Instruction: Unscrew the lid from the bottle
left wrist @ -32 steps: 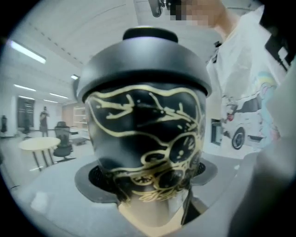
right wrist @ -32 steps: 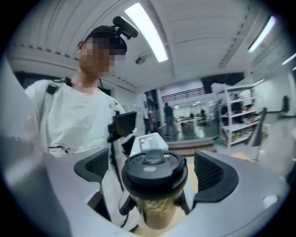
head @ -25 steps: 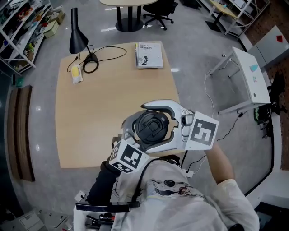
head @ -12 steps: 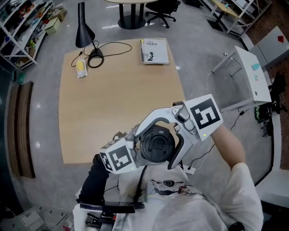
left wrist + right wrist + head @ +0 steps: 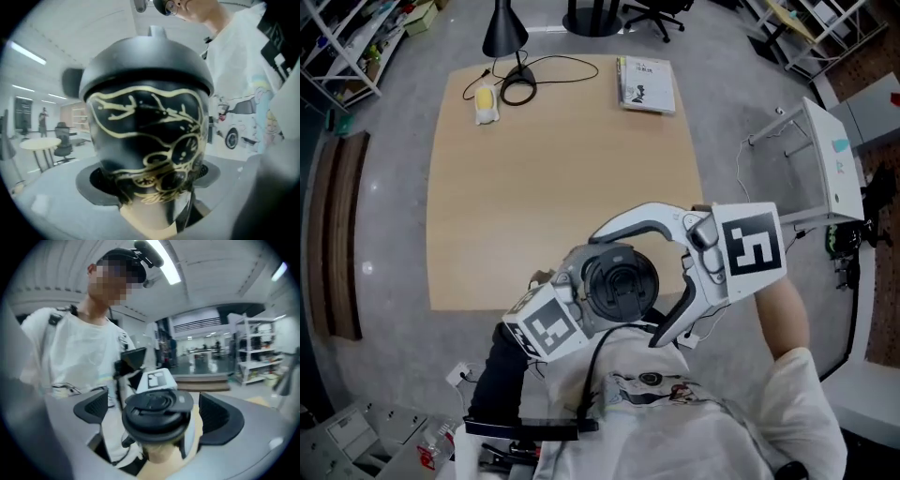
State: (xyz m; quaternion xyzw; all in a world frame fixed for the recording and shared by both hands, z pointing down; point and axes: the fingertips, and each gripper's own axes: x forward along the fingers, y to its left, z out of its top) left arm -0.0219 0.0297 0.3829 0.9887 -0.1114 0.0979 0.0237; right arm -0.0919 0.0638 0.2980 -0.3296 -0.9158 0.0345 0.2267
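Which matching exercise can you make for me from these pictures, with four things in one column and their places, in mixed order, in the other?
Things:
1. bottle
2. lid
3. book
4. lamp

Places:
A. lying flat near the far right corner of the table
B. standing near the table's far left corner
C. clamped in the left gripper
D. on top of the bottle, between the open jaws of the right gripper

Pairs: 1-C, 2-D, 3-A, 4-B.

The right gripper's jaws have just been opening. The lid is between them, and the pads are off it.
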